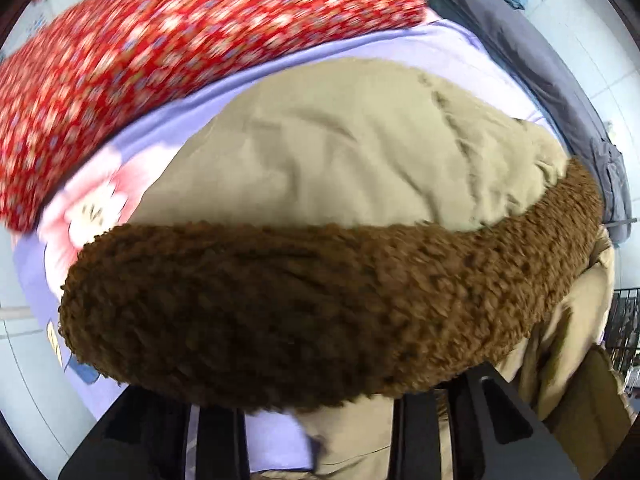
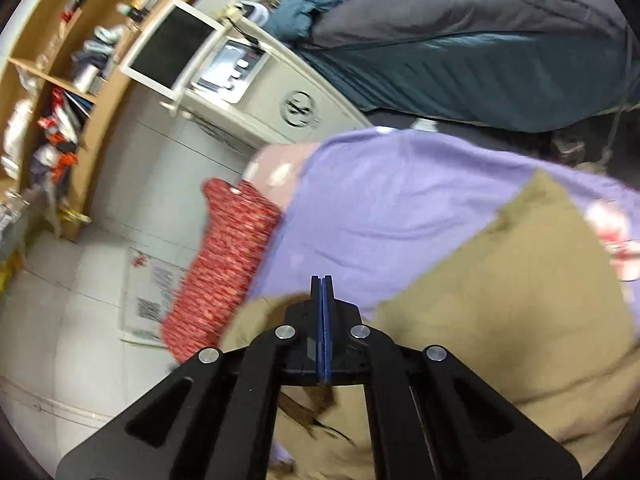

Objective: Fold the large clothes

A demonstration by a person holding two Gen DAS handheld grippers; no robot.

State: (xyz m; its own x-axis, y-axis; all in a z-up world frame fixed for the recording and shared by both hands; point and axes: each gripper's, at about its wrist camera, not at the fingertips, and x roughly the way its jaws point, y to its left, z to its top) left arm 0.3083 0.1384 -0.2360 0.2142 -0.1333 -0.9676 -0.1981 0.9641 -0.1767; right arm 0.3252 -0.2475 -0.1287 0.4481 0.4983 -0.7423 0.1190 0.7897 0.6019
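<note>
A large tan coat (image 1: 352, 152) with a brown fleece collar (image 1: 304, 304) lies on a lilac flowered sheet (image 1: 400, 44). In the left wrist view the collar covers my left gripper's fingertips; only its black frame shows at the bottom, so its state is hidden. In the right wrist view my right gripper (image 2: 322, 280) is shut, with its blue pads pressed together. It sits over the tan coat (image 2: 500, 300) and the lilac sheet (image 2: 380, 200). Brown lining (image 2: 316, 400) hangs just below the jaws; whether cloth is pinched I cannot tell.
A red flowered quilt (image 1: 180, 40) lies beyond the coat, and shows at the bed's edge in the right wrist view (image 2: 224, 264). A grey duvet (image 2: 460, 4) and teal cloth lie on another bed. A white washing machine (image 2: 260, 92) and wooden shelves (image 2: 60, 92) stand across the tiled floor.
</note>
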